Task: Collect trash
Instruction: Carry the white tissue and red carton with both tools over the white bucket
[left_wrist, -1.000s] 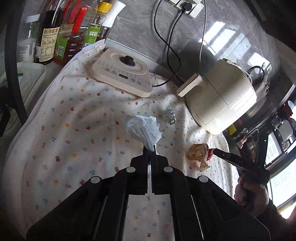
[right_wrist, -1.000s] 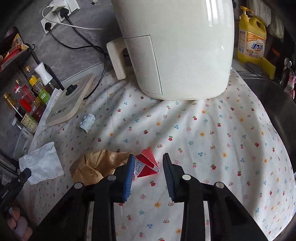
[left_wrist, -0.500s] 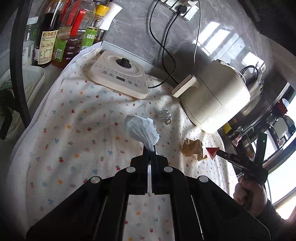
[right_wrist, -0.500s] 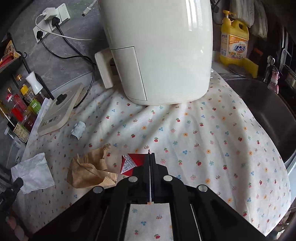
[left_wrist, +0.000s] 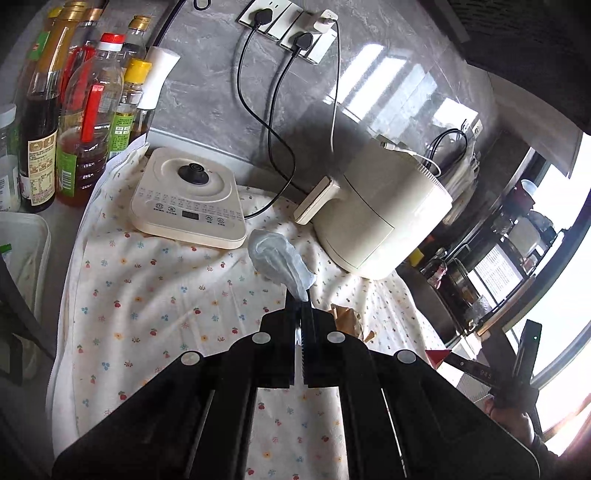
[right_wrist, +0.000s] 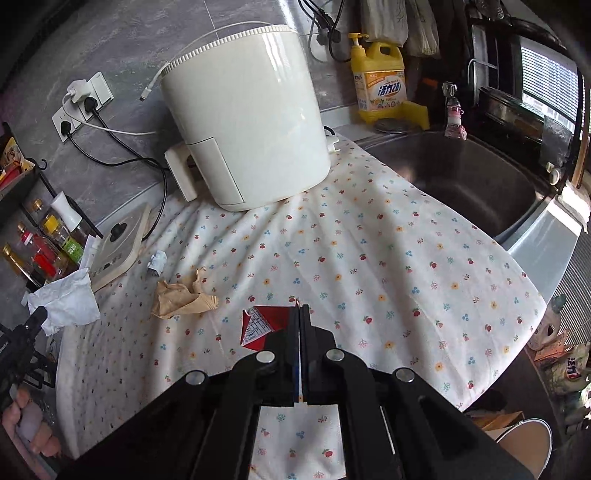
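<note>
both jaws pinch trash: left a white tissue (left_wrist: 282, 258), right a red wrapper (right_wrist: 264, 325).

A cream air fryer (right_wrist: 243, 122) stands on the flowered cloth (right_wrist: 369, 266), its handle toward a flat cream induction cooker (left_wrist: 188, 199). Oil and sauce bottles (left_wrist: 79, 110) crowd the cloth's far left corner. Yellow dish soap (right_wrist: 378, 81) sits behind the steel sink (right_wrist: 461, 177)
</note>
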